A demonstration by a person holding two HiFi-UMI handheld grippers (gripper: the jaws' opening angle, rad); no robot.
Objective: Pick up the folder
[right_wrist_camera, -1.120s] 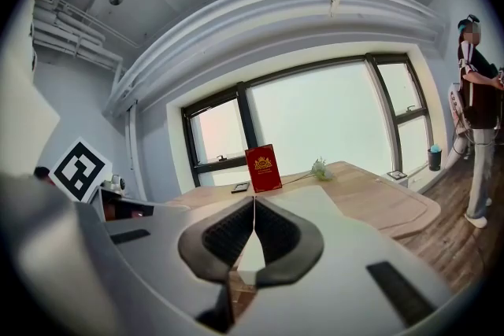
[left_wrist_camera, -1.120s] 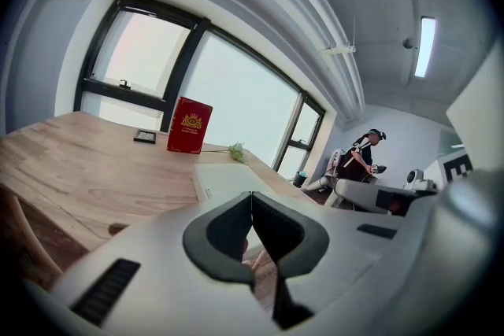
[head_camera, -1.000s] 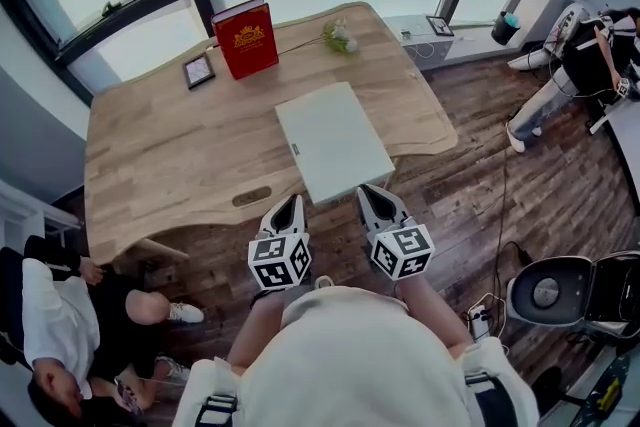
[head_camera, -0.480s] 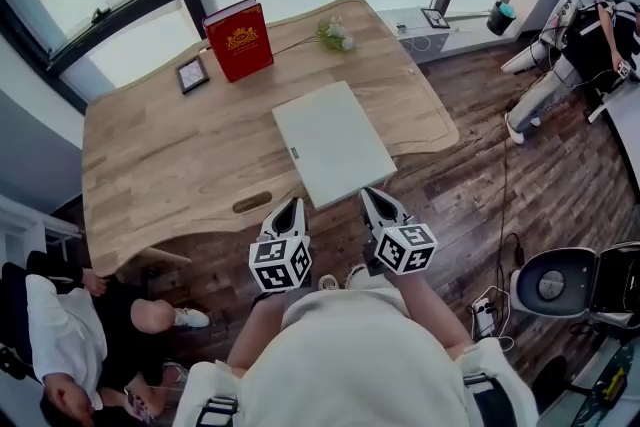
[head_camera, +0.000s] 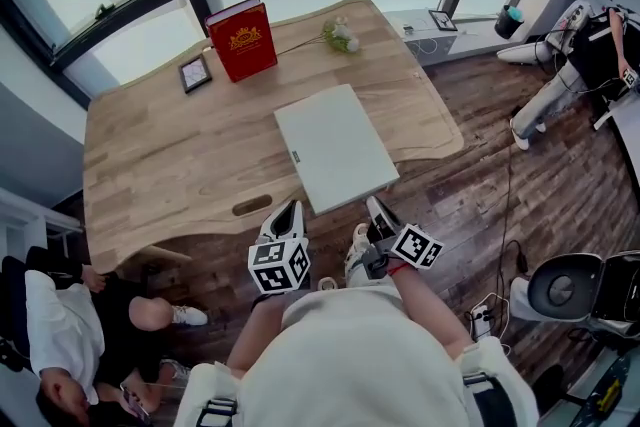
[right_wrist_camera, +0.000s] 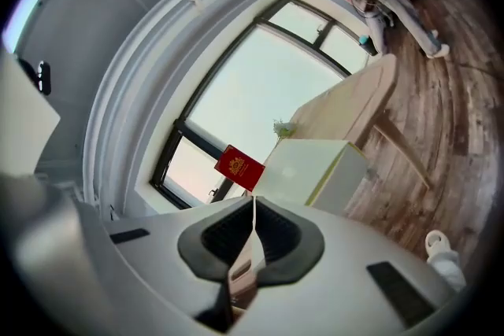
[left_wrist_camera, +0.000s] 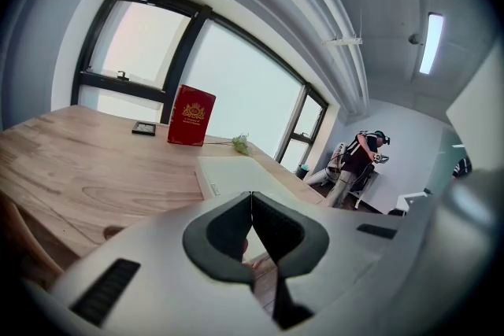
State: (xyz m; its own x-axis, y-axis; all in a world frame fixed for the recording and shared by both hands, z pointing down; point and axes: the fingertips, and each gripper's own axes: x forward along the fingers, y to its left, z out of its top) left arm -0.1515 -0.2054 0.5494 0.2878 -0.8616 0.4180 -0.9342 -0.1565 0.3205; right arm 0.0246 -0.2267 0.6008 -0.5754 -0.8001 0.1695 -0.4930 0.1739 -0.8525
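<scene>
Folder [head_camera: 334,147] on table [head_camera: 170,155], left claw [head_camera: 289,207] closed, right claw [head_camera: 377,208] closed

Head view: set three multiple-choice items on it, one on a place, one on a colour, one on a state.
1. The folder lies: A on the floor; B on the table, at its near edge; C on a chair.
2. The standing book is: A blue; B red; C black.
3. The left claw and right claw are: A shut, empty; B open; C shut on the folder.
B: it rests on the wood by the edge. B: its cover is red. A: both pairs of jaws meet with nothing between.
</scene>
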